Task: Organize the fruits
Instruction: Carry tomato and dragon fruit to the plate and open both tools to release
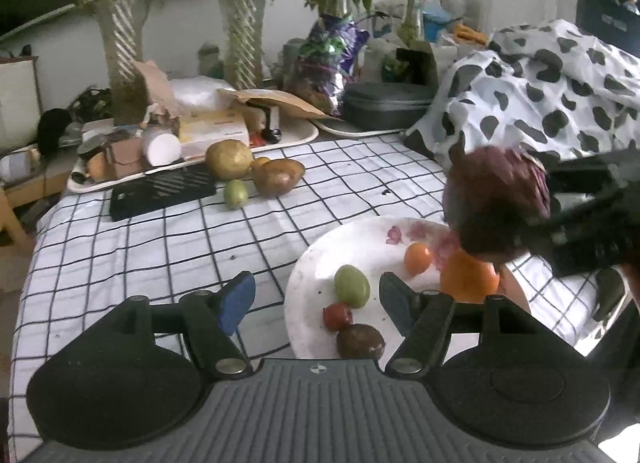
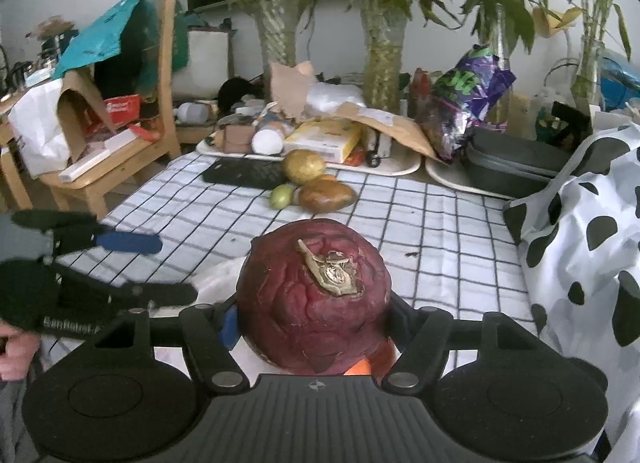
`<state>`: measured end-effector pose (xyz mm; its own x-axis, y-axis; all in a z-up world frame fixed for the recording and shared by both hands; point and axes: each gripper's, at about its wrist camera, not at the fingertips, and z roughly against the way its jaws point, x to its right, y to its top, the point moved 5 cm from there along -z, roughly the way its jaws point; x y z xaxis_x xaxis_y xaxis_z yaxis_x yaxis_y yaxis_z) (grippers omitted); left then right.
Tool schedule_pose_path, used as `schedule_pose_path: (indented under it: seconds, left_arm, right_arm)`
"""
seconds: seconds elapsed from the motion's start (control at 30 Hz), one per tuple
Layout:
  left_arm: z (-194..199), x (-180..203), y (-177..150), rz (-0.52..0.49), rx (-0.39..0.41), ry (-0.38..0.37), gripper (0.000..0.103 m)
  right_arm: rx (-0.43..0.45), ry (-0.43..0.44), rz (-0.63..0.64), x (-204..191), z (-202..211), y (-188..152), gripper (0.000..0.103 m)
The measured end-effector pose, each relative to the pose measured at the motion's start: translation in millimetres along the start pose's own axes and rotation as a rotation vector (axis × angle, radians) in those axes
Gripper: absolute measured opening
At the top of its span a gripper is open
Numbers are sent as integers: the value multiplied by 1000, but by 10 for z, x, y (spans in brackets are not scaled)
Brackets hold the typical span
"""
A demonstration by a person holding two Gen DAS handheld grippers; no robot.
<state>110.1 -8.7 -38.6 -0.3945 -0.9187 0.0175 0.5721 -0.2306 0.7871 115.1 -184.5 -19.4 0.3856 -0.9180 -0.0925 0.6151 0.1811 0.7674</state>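
My right gripper (image 2: 310, 317) is shut on a large wrinkled dark-red fruit (image 2: 314, 297), held just above the white floral plate (image 1: 316, 263); the fruit also shows in the left wrist view (image 1: 496, 203). On the plate lie a big orange (image 1: 468, 279), a small orange (image 1: 417, 258), a green fruit (image 1: 352, 286), a small red fruit (image 1: 337, 316) and a dark brown fruit (image 1: 360, 341). My left gripper (image 1: 316, 299) is open and empty over the plate's left edge. A yellow round fruit (image 1: 229, 159), a brown mango (image 1: 278, 176) and a small green fruit (image 1: 235, 194) lie farther back.
A checked cloth (image 1: 160, 247) covers the table. A black flat device (image 1: 162, 191) lies beside the far fruits. Cluttered white trays (image 1: 192, 135), potted plants (image 1: 240, 35) and a grey case (image 1: 384, 103) line the back. A cow-print cloth (image 1: 540, 95) is at right.
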Motion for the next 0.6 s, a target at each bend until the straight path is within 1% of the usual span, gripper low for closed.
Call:
schedule_pose_path:
  seconds: [0.17,0.33,0.47,0.6]
  left_arm:
    - [114,-16,-33,12,2,20,67]
    - [201,-21,-68,17,-2,33,67]
    - [252,-3,-85,17,1,31,67]
    - [267,24,-103,3,-2,30,67]
  right_arm:
    - [-24,39,35,-202,88,-123,71]
    - [-82,66,46,-355,115,-290,71]
    - [-144,69,72,-467,56,-414,71]
    - [-182,51,79,-509,-50,-475,71]
